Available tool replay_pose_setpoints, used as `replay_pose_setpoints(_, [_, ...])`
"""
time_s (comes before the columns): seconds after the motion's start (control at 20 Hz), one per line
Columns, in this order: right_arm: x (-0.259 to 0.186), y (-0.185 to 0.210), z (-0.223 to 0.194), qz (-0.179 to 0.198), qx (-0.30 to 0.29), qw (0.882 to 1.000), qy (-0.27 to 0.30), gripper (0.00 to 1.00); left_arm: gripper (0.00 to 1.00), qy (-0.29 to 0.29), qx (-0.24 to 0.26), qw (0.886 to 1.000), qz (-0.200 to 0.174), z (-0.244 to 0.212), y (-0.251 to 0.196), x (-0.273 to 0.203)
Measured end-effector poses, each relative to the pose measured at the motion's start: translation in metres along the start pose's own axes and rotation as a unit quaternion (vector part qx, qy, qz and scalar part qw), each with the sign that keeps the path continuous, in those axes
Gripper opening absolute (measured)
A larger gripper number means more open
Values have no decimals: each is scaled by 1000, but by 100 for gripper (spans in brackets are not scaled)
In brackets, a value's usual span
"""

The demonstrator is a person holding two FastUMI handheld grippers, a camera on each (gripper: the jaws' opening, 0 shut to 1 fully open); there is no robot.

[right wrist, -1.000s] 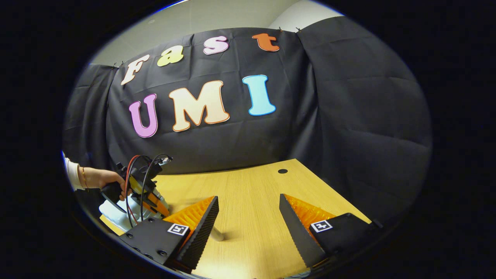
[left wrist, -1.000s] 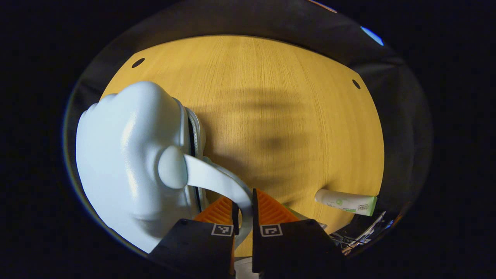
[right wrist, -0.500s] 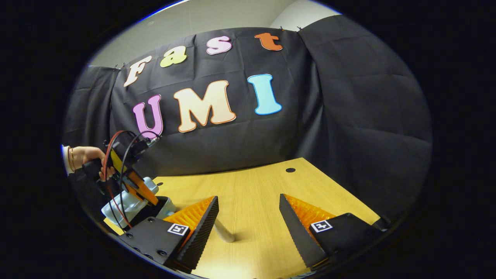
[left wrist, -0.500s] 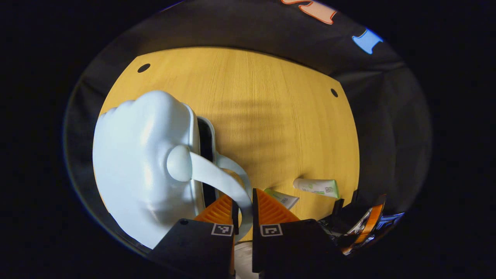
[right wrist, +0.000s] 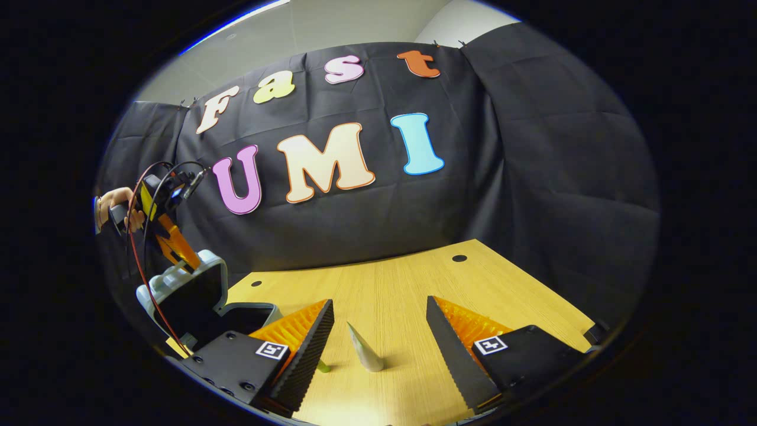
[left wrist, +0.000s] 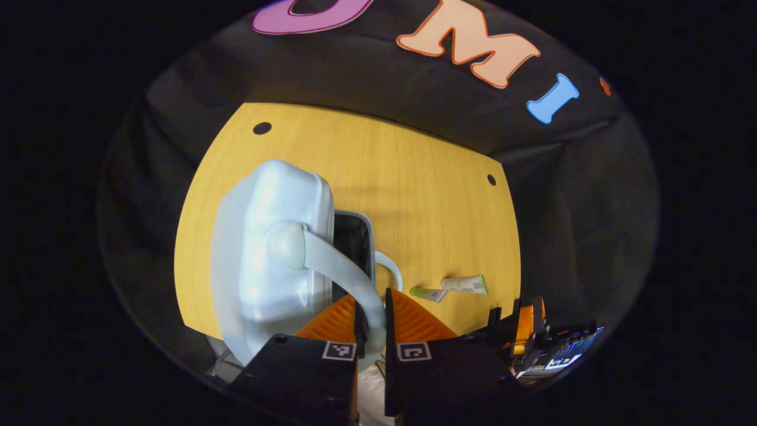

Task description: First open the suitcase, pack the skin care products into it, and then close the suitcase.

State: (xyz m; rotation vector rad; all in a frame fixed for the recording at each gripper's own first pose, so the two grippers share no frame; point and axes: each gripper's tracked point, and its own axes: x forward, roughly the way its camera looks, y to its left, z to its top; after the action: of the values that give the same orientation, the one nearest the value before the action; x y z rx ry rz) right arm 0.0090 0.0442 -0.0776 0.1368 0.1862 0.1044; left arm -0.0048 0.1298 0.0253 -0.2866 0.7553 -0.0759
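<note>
A wooden surface (left wrist: 414, 195) is carrying a pale blue hard-shell suitcase (left wrist: 266, 248) at its near left, where the lid (right wrist: 195, 284) is standing raised above the dark lower shell (right wrist: 251, 313). The left tongs (left wrist: 371, 313) are pinching the lid's curved white handle (left wrist: 337, 272) between both orange fingers, nearly closed around it, and a hand (right wrist: 118, 210) is gripping that tool high above the case in the right gripper view. The right tongs (right wrist: 378, 337) are hanging wide apart and holding nothing, low over the surface. Two skin care tubes (left wrist: 464, 285) are lying just beside each other on the surface to the right of the case, one (right wrist: 364, 349) resting between the right fingers. Opening well probably means swinging the handle along the hinge's arc until the lid rests past upright, since a straight pull risks dragging the light case.
</note>
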Motion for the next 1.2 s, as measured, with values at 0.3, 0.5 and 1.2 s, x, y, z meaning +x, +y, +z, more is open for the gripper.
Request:
replay_pose_setpoints(0.3, [-1,25,0,4,-18,1000,2,98,11,-47,-1,998,34,18,71,-50])
replay_pose_setpoints(0.5, [3,49,-7,10,-23,1000,5,98,11,-83,15,990,110,30,147,-77])
replay_pose_setpoints(1.2, [4,111,-37,9,-37,999,33,98,7,-91,-6,964,250,-9,366,-51])
